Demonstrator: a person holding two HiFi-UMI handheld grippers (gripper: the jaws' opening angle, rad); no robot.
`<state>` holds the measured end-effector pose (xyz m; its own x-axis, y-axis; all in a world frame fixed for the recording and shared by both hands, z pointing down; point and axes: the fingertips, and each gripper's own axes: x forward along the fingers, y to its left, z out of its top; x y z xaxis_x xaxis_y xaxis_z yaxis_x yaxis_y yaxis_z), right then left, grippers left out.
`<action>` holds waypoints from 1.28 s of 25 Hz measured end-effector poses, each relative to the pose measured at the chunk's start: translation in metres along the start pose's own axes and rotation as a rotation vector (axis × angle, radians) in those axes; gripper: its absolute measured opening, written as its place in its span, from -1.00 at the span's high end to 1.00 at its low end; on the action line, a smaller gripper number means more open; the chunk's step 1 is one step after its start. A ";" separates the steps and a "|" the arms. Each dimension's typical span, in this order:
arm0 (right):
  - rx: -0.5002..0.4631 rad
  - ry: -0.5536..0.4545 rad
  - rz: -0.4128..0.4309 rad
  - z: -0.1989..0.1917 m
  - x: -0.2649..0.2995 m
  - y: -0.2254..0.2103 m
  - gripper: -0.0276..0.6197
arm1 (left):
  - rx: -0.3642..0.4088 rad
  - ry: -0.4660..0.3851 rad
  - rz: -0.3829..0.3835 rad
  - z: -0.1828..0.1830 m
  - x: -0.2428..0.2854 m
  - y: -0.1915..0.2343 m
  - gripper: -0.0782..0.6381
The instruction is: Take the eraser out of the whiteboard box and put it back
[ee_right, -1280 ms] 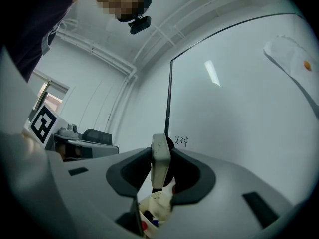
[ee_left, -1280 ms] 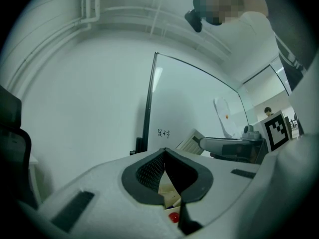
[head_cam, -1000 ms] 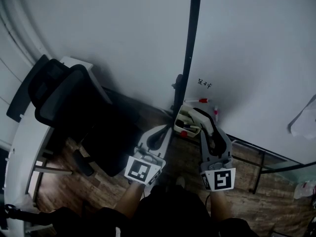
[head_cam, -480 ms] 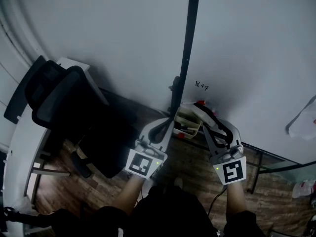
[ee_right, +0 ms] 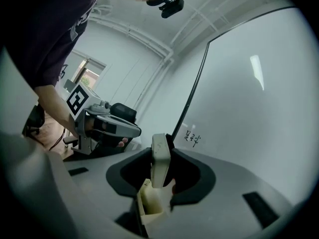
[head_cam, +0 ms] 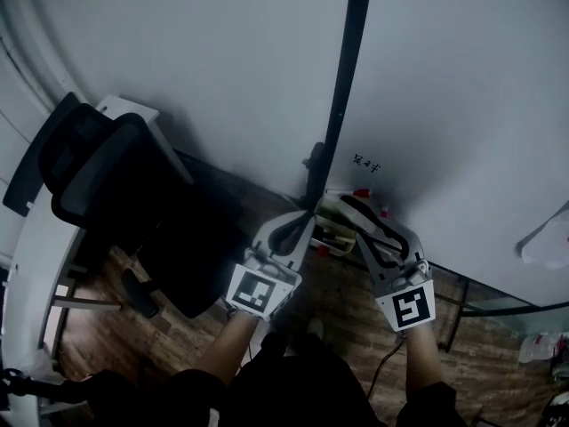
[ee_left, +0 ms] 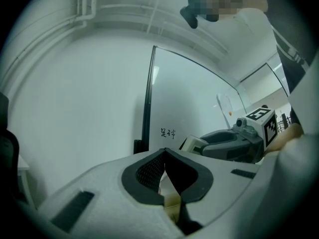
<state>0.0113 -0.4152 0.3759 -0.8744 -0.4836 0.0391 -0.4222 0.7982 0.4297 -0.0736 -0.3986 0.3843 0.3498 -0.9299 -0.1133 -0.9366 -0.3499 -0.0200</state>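
Observation:
The cream whiteboard box (head_cam: 329, 227) hangs at the foot of the whiteboard, beside its black post (head_cam: 342, 87). My right gripper (head_cam: 351, 205) reaches over the box from the right. In the right gripper view it (ee_right: 162, 151) is shut on the pale grey eraser (ee_right: 159, 158), which stands upright just above the box (ee_right: 149, 200). My left gripper (head_cam: 305, 227) lies at the box's left edge. Its tips meet in the left gripper view, so it (ee_left: 164, 153) is shut with nothing between them. The eraser's end (ee_left: 192, 143) also shows there, at the right gripper's tips.
A black office chair (head_cam: 98, 176) stands to the left on the wood floor. Red marker caps (head_cam: 360, 192) show by the box. Small writing (head_cam: 366, 162) is on the whiteboard. Black frame legs (head_cam: 462, 314) run along the floor on the right.
My right gripper has rolled and its handle end has swung out to the right, with the eraser still in its jaws. The left gripper has shifted slightly beside the box.

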 end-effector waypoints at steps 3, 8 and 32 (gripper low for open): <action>-0.017 0.020 0.017 -0.008 0.005 0.002 0.58 | 0.001 0.013 -0.002 -0.006 0.003 0.002 0.77; -0.011 0.082 0.074 -0.032 0.016 0.011 0.58 | -0.008 0.037 0.007 -0.018 0.007 0.008 0.77; 0.076 0.252 0.235 -0.121 0.058 0.034 0.57 | -0.031 0.118 0.018 -0.059 0.004 0.015 0.77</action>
<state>-0.0248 -0.4593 0.5017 -0.8672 -0.3496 0.3545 -0.2417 0.9181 0.3142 -0.0849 -0.4145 0.4421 0.3344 -0.9424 0.0040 -0.9424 -0.3344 0.0123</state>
